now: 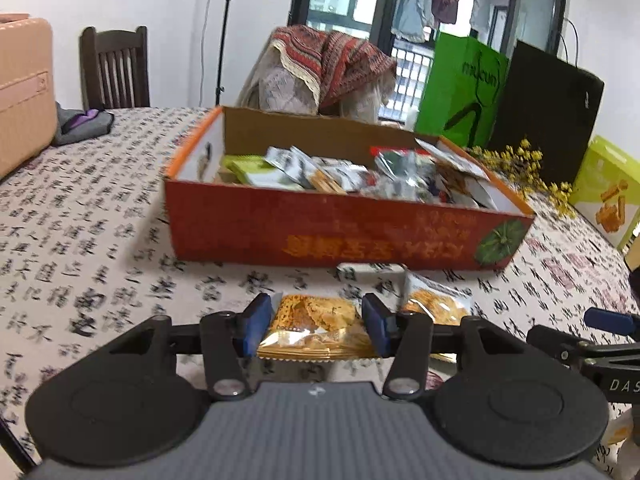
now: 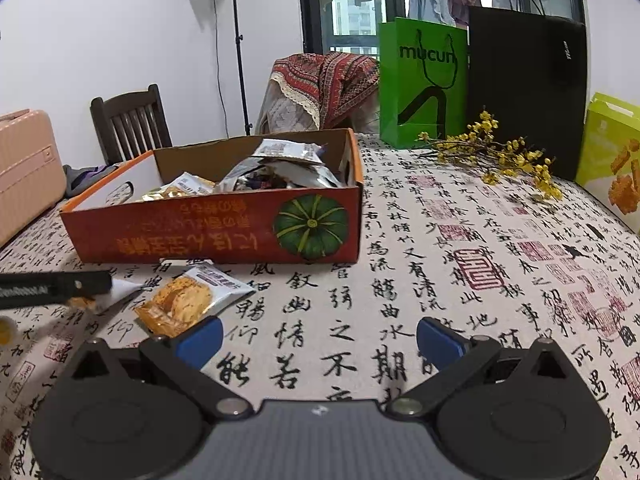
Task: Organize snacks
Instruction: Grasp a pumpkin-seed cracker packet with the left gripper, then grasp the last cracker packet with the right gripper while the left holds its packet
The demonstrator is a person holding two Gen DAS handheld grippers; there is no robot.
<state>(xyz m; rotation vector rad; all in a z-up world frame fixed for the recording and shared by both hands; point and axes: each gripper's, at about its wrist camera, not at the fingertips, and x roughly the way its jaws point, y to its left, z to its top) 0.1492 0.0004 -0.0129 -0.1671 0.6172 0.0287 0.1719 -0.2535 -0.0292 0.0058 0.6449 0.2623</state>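
Observation:
An orange snack packet (image 1: 316, 326) lies on the patterned tablecloth in the left wrist view, and my left gripper (image 1: 316, 324) is shut on it, the blue pads pressing its two sides. A second packet (image 1: 436, 300) (image 2: 188, 300), white and orange, rests just to its right, in front of the red cardboard box (image 1: 320, 228) (image 2: 200, 232). That box holds several silver, green and orange packets. My right gripper (image 2: 320, 344) stands open over bare tablecloth, nothing between its fingers, to the right of the second packet. One of its blue fingertips (image 1: 608, 320) shows at the left wrist view's right edge.
A green paper bag (image 2: 424, 80) and a black bag (image 2: 528, 88) stand at the table's back right, with dried yellow flowers (image 2: 500, 156) before them. A yellow-green snack box (image 2: 616, 160) sits far right. A pink suitcase (image 2: 24, 168) and a wooden chair (image 2: 128, 124) are left.

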